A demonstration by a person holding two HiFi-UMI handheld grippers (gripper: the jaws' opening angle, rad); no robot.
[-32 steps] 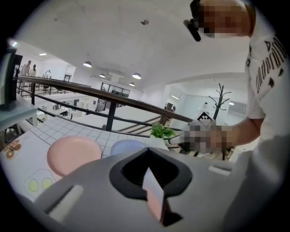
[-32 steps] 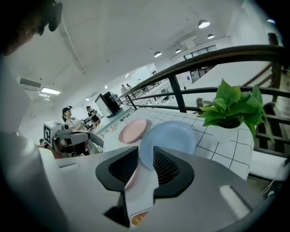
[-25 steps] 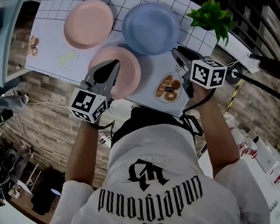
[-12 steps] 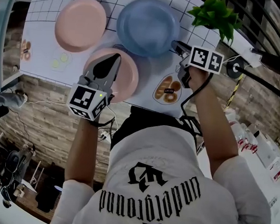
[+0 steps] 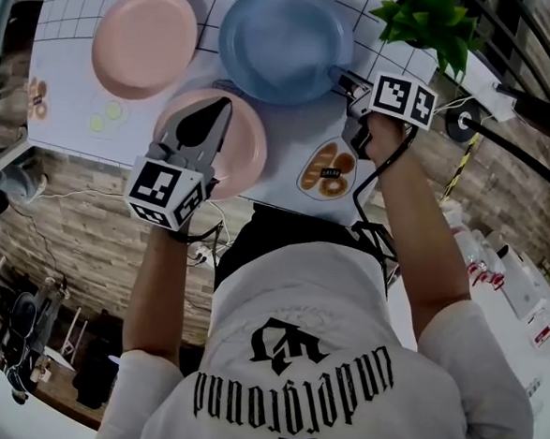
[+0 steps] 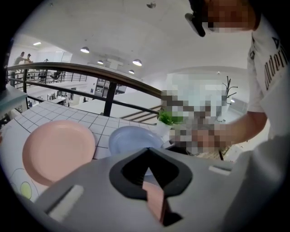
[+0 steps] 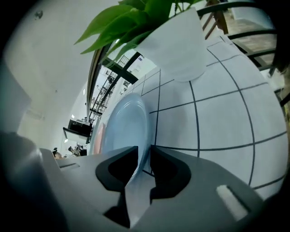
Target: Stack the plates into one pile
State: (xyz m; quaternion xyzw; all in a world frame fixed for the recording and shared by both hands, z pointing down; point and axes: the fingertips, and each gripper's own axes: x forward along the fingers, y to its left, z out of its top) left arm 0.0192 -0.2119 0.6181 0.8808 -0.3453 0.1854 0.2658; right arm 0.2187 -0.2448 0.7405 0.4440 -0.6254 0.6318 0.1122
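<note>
Three plates lie on the white gridded mat (image 5: 76,106): a pink plate (image 5: 144,41) at the far left, a blue plate (image 5: 283,41) beside it, and a second pink plate (image 5: 247,151) nearer me. My right gripper (image 5: 340,73) is at the blue plate's right rim. In the right gripper view the blue plate (image 7: 124,129) runs edge-on between the jaws of the right gripper (image 7: 144,148), which have just been closing and press on the rim. My left gripper (image 5: 229,101) hovers over the near pink plate, tips together. In the left gripper view the left gripper (image 6: 146,148) holds nothing.
A potted green plant (image 5: 430,23) in a white pot (image 7: 179,45) stands just right of the blue plate. Doughnut prints (image 5: 327,171) mark the mat near its front edge. A dark railing (image 6: 108,74) runs behind the table. The floor lies far below the table's near edge.
The right gripper has rolled and sunk from above the mat to the blue plate's rim. The left gripper has come down a little over the near pink plate.
</note>
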